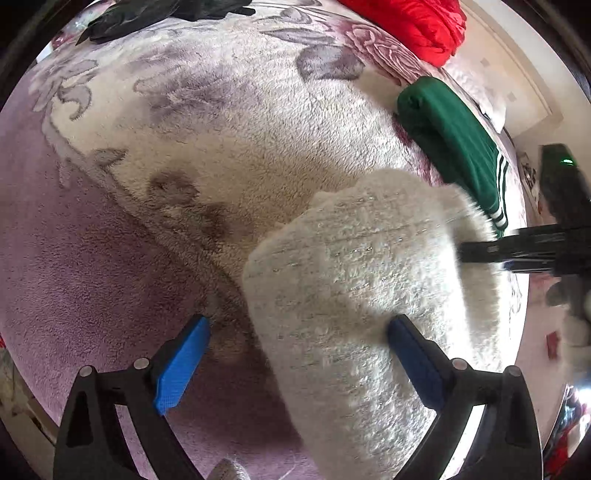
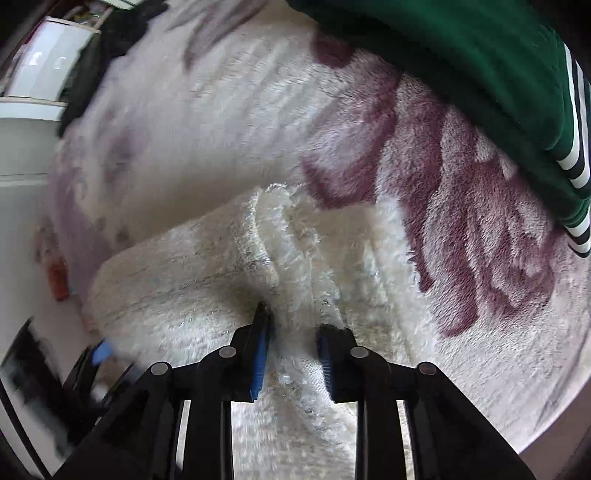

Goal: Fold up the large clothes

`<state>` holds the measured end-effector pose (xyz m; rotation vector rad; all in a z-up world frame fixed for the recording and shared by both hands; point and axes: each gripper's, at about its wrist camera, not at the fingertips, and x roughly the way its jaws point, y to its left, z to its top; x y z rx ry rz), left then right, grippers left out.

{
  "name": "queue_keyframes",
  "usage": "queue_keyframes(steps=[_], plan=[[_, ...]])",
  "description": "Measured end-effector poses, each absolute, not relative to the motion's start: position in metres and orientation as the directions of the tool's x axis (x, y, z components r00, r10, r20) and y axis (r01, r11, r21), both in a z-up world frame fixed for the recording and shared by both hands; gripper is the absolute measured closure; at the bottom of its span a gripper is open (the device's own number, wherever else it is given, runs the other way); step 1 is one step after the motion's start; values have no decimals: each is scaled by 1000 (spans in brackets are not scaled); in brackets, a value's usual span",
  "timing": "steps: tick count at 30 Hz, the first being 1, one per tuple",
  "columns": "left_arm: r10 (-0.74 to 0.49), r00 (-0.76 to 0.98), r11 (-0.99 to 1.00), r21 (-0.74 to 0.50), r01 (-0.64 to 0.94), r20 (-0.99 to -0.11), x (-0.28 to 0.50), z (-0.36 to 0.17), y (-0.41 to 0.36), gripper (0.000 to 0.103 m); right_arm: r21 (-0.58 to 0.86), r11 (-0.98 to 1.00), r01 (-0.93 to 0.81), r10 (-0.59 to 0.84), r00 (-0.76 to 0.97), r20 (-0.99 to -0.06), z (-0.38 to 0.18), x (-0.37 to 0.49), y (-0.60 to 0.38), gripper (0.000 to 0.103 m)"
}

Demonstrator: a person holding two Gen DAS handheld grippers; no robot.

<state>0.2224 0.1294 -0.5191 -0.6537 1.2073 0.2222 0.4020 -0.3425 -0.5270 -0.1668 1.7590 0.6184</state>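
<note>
Left wrist view: the left gripper gapes wide, the fluffy white knit sweater under its right finger on the floral plush bed blanket. Right wrist view: the right gripper pinches a sweater ridge, probably mid-fold; next it likely needs carrying over.

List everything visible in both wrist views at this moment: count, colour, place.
Fluffy sweater: one, white, on the blanket, under both grippers.
Blanket: one, cream and mauve floral, covering the bed.
Green garment: one, green with white stripes, folded, beyond the sweater.
Red garment: one, red, far edge.
Black garment: one, black, far edge.
Left gripper: jaws wide open, astride the sweater's edge.
Right gripper: jaws pinching a sweater fold.
</note>
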Motion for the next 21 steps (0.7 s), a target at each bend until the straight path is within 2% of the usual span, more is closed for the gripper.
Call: queue_keyframes(steps=[1, 3, 5, 8, 12, 13, 14, 18, 21], plan=[[-179, 358, 798, -348, -492, -916, 219, -521, 130, 2, 353, 847, -396, 247, -294, -923, -520, 402, -354, 61], [-184, 348, 795, -347, -498, -919, 216, -525, 133, 2, 396, 851, -345, 301, -297, -906, -508, 397, -385, 23], [-191, 346, 788, -354, -504, -918, 214, -525, 133, 2, 411, 862, -297, 335, -276, -901, -502, 384, -427, 11], [-187, 344, 793, -348, -500, -920, 212, -523, 131, 2, 468, 869, -163, 407, -304, -861, -510, 346, -484, 11], [-201, 335, 793, -354, -495, -921, 217, -525, 132, 2, 625, 780, 34, 597, -339, -727, -557, 278, -528, 6], [-207, 331, 793, -356, -494, -921, 218, -526, 133, 2, 682, 725, 97, 669, -334, -664, -576, 266, -529, 6], [-215, 329, 795, -360, -489, -920, 219, -526, 133, 2, 716, 685, 134, 714, -317, -624, -592, 261, -526, 6], [-231, 317, 801, -365, -475, -920, 219, -527, 137, 2, 787, 592, 173, 804, -193, -562, -638, 274, -508, 3], [-230, 307, 807, -357, -470, -923, 223, -527, 140, 2, 806, 554, 209, 830, -64, -554, -646, 280, -497, 1]])
